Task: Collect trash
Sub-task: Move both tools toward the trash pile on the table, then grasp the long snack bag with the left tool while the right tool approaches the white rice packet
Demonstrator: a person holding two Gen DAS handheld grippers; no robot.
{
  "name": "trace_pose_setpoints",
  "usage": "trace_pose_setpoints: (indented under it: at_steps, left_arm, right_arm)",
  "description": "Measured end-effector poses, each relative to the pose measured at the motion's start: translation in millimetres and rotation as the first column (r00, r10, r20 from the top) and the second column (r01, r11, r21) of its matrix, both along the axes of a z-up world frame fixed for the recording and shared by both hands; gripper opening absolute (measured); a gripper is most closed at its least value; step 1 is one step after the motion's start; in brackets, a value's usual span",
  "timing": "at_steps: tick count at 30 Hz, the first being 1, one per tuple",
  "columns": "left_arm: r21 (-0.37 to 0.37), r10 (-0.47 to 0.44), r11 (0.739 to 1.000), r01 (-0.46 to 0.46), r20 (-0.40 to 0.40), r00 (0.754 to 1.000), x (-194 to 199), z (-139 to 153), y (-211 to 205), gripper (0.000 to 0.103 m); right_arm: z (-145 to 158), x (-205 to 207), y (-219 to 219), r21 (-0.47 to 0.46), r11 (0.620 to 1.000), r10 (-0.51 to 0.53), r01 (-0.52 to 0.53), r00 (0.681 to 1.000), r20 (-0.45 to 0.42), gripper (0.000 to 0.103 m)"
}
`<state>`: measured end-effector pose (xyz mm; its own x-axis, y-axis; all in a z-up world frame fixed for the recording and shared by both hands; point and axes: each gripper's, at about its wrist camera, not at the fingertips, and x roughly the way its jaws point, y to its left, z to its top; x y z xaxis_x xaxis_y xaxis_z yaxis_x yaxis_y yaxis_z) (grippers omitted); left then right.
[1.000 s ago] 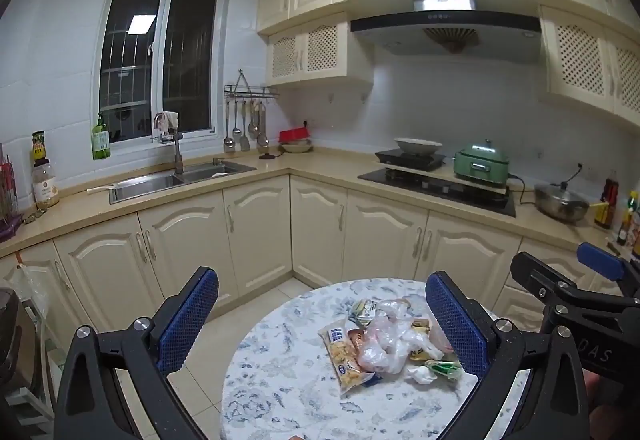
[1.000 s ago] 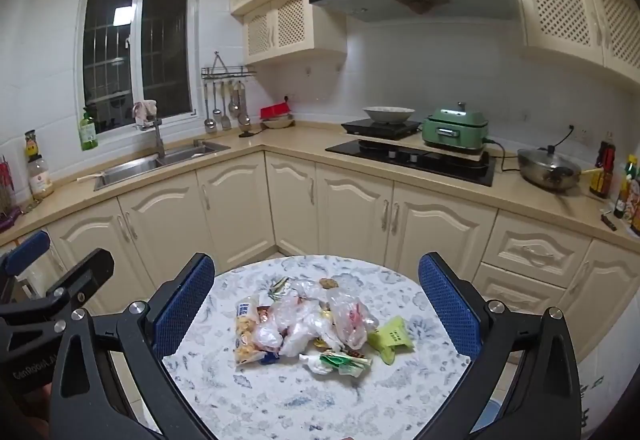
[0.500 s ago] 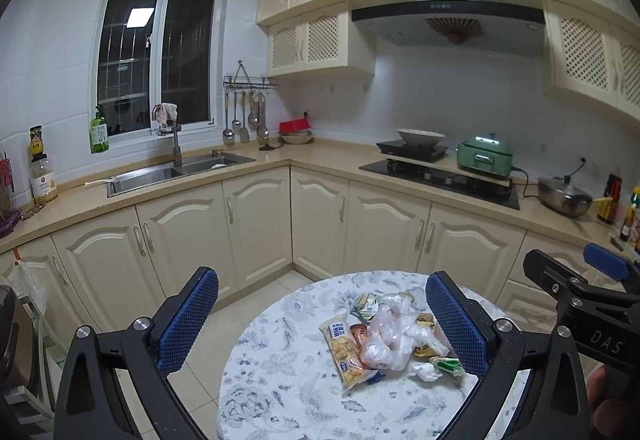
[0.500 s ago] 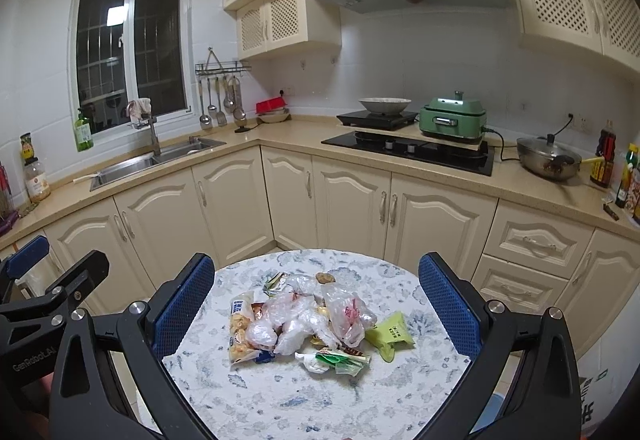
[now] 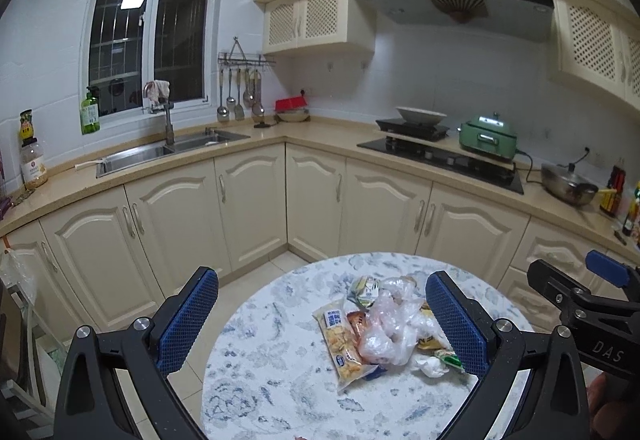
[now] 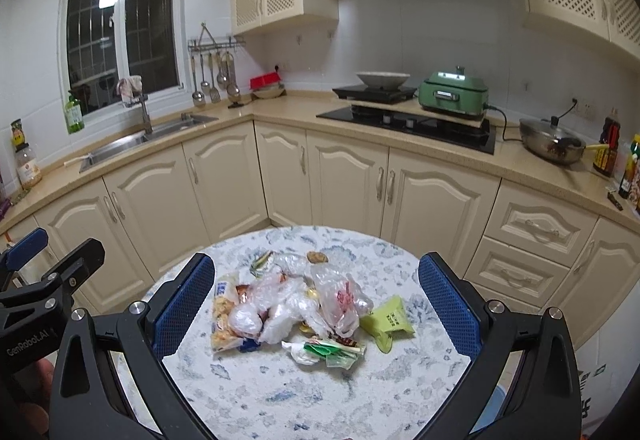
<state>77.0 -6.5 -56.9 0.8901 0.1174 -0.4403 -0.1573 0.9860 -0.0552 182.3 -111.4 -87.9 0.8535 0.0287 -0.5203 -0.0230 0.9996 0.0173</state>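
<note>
While both claws are held wide apart above the near edge of the round counter (image 6: 280,396), nothing is gripped or touched by either. The left claw (image 5: 322,320) is seen with its blue pads spread, and the right claw (image 6: 316,306) is opened to much the same width.

Between and just beyond the right claw's pads, the trash pile (image 6: 296,310) is seen lying on the patterned counter top. A yellow snack packet (image 5: 340,340) is placed at the pile's left side, crumpled clear plastic bags (image 6: 336,298) are heaped in the middle, a green wrapper (image 6: 388,320) is set at the right, and small white and green scraps (image 6: 324,350) are scattered nearest the claw. From the left wrist view, the pile is found toward the right pad, partly hidden behind it.

Farther off, cream cabinets (image 5: 248,200), a sink (image 5: 160,152), a cooktop (image 6: 404,124) and a green cooker (image 6: 454,94) are ranged along the walls.
</note>
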Motion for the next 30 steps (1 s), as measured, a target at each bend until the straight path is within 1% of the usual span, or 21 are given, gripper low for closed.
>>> trace_pose_setpoints:
  at_steps: [7,11,14,16,21,23,30]
  left_arm:
    - [-0.012,-0.015,1.000,0.014,-0.045,0.999,23,-9,2,0.102]
    - [-0.010,-0.015,1.000,0.014,-0.082,0.997,37,-21,4,0.102]
    - [-0.003,-0.012,1.000,0.012,-0.127,0.992,50,-33,4,0.102]
    - [0.000,-0.009,1.000,0.009,-0.164,0.986,60,-43,6,0.102]
    - [-0.006,0.001,1.000,-0.003,-0.237,0.972,80,-65,12,0.102]
    - [-0.010,0.003,1.000,-0.006,-0.266,0.964,89,-75,14,0.102]
    - [-0.019,-0.006,1.000,-0.001,-0.345,0.938,119,-110,15,0.102]
  right_arm:
    - [-19,15,-2,0.003,1.000,0.010,-0.010,0.999,-0.045,0.102]
    - [-37,28,-6,0.007,1.000,0.019,-0.018,0.996,-0.088,0.093]
    - [-55,37,-9,0.016,1.000,0.025,-0.023,0.991,-0.132,0.086]
    - [-70,43,-13,0.024,0.999,0.028,-0.024,0.985,-0.170,0.083]
    - [-111,56,-19,0.041,0.998,0.047,-0.037,0.961,-0.271,0.077]
    - [-129,62,-19,0.043,0.998,0.060,-0.050,0.948,-0.311,0.076]
    - [-173,81,-21,0.065,0.996,0.089,-0.068,0.906,-0.414,0.073]
